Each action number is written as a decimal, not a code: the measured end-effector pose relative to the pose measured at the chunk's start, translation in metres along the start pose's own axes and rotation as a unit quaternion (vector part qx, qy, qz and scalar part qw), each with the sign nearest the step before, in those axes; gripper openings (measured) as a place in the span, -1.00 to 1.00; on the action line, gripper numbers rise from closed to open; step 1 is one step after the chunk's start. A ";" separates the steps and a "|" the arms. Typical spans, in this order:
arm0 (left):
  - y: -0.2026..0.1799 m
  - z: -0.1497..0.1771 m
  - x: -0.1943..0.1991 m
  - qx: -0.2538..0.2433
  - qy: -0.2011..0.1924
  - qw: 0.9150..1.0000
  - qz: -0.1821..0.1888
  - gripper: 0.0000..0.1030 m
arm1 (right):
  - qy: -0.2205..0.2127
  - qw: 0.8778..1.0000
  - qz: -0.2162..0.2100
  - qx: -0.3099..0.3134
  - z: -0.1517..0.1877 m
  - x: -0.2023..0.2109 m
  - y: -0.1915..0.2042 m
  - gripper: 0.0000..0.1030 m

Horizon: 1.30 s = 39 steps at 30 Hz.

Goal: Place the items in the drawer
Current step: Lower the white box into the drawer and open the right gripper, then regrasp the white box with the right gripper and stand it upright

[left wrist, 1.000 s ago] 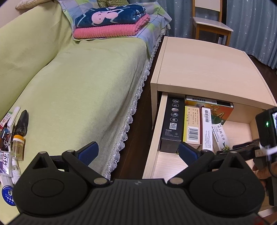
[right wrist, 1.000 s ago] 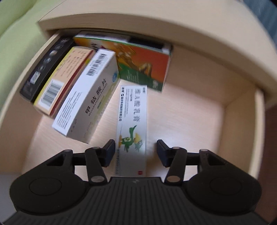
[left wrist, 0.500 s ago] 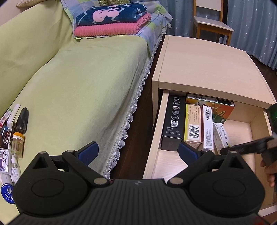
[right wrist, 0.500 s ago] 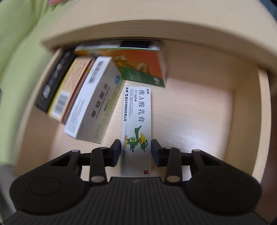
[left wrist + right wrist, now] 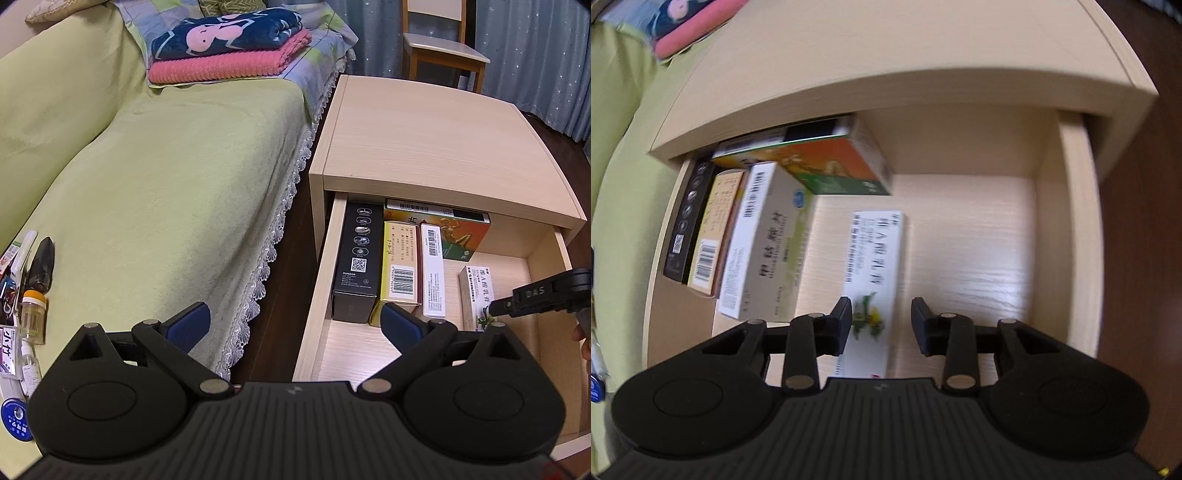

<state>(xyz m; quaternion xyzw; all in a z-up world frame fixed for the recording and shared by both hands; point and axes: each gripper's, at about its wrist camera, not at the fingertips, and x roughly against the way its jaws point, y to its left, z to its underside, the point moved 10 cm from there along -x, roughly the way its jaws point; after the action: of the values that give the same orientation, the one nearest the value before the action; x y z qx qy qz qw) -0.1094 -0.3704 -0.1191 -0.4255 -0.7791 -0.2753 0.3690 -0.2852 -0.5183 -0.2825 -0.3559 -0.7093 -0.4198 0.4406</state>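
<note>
The wooden drawer [image 5: 320,280] stands pulled out. A white ointment box with a green bird [image 5: 875,251] lies flat on its floor. My right gripper [image 5: 881,325] hovers open just above the near end of that box, fingers apart on either side and not touching it. In the left wrist view the same ointment box [image 5: 476,291] shows under the right gripper [image 5: 502,306], which comes in from the right. My left gripper [image 5: 295,325] is open and empty, between the sofa edge and the drawer's front left corner.
A black box [image 5: 356,258], a yellow box [image 5: 400,266], a white barcode box [image 5: 432,273] and an orange-green box [image 5: 461,236] fill the drawer's left and back. Small items, with a jar [image 5: 33,306], lie on the green sofa cover. Folded blankets [image 5: 229,48] and a chair [image 5: 443,51] are behind.
The right gripper's fingers have spread apart and let go of the ointment box, which now rests on the drawer floor. The gripper has pulled back a little. The left gripper has barely moved.
</note>
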 end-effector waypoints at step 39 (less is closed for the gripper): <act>0.008 0.008 -0.006 0.011 0.011 1.000 0.004 0.92 | 0.033 0.998 -0.044 0.016 0.008 -0.017 0.012 -0.84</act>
<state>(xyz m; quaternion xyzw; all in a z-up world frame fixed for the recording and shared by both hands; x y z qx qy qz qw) -0.1026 -0.3636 -0.1275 -0.4218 -0.7762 -0.2695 0.3833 -0.2711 -0.5089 -0.2964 -0.3035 -0.7159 -0.4387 0.4505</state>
